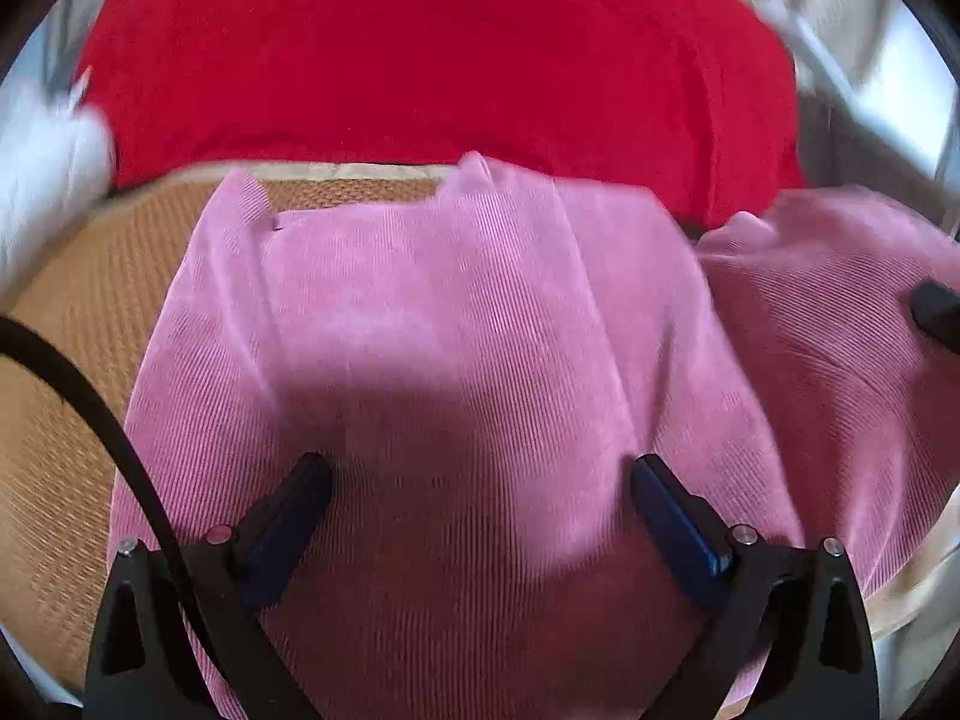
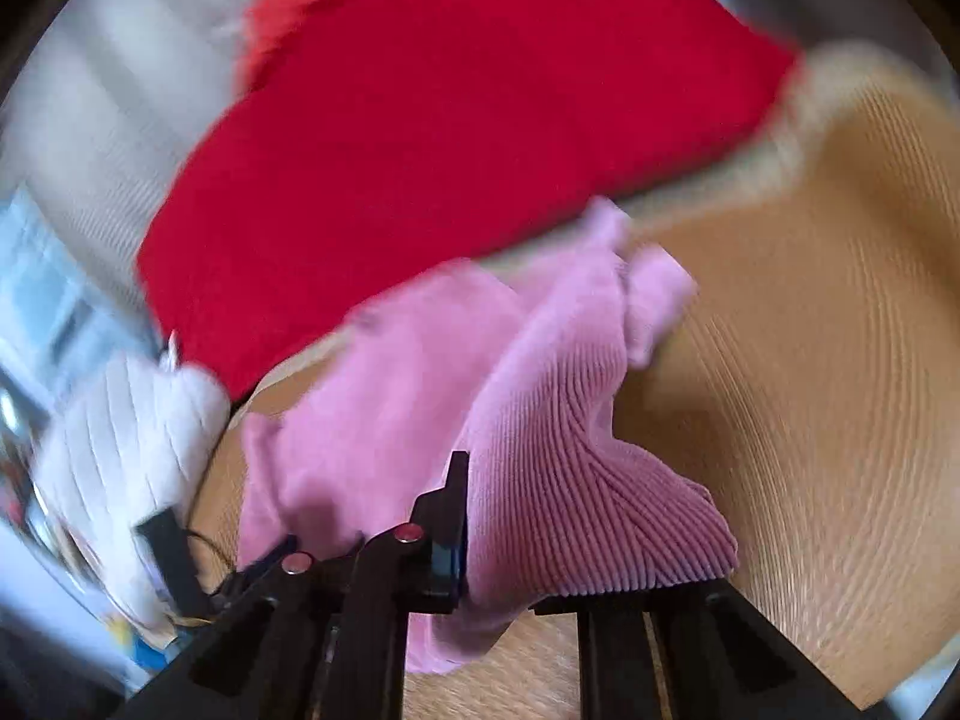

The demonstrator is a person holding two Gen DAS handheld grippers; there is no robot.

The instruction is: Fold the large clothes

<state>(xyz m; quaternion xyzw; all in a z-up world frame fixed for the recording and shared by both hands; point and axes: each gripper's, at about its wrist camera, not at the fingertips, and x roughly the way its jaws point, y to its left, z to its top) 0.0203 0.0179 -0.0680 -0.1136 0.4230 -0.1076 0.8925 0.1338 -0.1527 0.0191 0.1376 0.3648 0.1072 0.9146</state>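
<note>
Tan woven mat (image 1: 72,360), pink ribbed garment (image 1: 456,300) spread on it, red cloth (image 1: 420,48) apparently at its far edge

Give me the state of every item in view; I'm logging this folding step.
Left gripper: open, over the garment.
Right gripper: shut on the pink garment.
Pink garment: partly spread on the mat, one part lifted.
Red cloth: lying behind, untouched.
Woven mat: partly covered.

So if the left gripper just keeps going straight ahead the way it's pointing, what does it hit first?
Most likely the pink corduroy garment: the left gripper is open, with the cloth spread right ahead. The red fabric lies beyond. Depth is unclear.
</note>
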